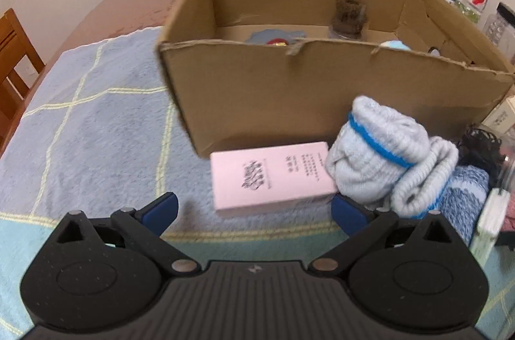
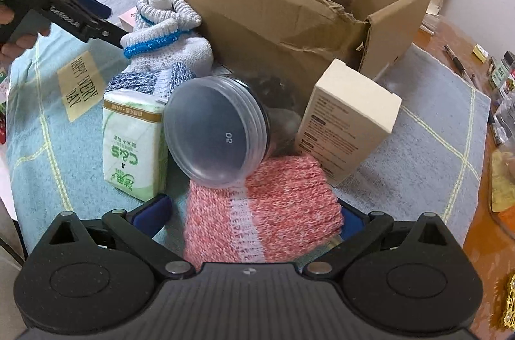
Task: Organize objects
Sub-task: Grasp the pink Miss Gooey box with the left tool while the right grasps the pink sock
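Left gripper [image 1: 254, 213] spread wide, fingers apart, holding nothing — hovering over blue checked towel [image 1: 96, 121]. Pink box [image 1: 272, 177] lying flat just ahead between the finger lines, not touched. Grey sock bundle [image 1: 383, 153] with blue band beside pink box on the right, leaning over a blue-speckled sock [image 1: 465, 188]. Open cardboard box [image 1: 289, 95] behind, holding an upturned glass jar [image 1: 351, 8] and small items too hidden to name.

Right gripper [image 2: 254, 216] also spread apart, pink knit sock [image 2: 260, 211] lying between its fingers — contact unclear. Clear plastic jar [image 2: 219, 131] on its side resting on the sock's far end. Tissue pack [image 2: 135, 143] left of jar, cream carton [image 2: 347, 118] right, tilted against cardboard box.
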Tool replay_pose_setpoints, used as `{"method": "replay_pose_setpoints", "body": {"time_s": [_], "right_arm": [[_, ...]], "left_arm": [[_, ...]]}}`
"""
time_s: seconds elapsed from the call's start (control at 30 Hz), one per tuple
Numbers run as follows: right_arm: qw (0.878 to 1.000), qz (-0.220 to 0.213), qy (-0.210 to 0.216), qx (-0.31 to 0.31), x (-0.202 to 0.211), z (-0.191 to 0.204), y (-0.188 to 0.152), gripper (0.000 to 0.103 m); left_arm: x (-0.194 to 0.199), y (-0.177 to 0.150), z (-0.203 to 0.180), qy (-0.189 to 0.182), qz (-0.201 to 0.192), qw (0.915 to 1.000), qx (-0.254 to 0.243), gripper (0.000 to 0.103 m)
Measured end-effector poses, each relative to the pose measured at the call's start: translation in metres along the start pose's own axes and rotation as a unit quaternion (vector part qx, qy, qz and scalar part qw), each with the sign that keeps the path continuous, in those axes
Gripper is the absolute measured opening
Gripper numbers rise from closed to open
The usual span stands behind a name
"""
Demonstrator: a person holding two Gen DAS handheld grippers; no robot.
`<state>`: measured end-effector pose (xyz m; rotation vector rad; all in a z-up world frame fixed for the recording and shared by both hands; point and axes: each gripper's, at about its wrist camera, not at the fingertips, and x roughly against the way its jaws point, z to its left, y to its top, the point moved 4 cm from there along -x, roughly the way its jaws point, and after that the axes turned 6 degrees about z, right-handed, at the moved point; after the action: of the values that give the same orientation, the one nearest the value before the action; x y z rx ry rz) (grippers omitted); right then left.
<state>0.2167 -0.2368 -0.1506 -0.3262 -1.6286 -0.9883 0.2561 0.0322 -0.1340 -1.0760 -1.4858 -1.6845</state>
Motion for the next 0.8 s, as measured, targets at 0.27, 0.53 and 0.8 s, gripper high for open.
{"method": "replay_pose_setpoints", "body": {"time_s": [0.27,0.53,0.8], "right_arm": [[1.0,0.001,-0.007,-0.014,0.001,0.009,-0.002,0.103],[1.0,0.003,-0.012,-0.025,0.006,0.011,-0.006,0.103],[1.0,0.008,-0.012,-0.026,0.004,0.011,-0.005,0.103]], "left_arm": [[-0.015,0.002,0.008,-0.013,0.009,0.9994,0.031,0.101],[-0.01,-0.011,0.061,0.055,0.017,0.9966,0.06,0.101],[-0.003,-0.009,0.025,-0.022,-0.001,0.9994,0.025,0.101]]}}
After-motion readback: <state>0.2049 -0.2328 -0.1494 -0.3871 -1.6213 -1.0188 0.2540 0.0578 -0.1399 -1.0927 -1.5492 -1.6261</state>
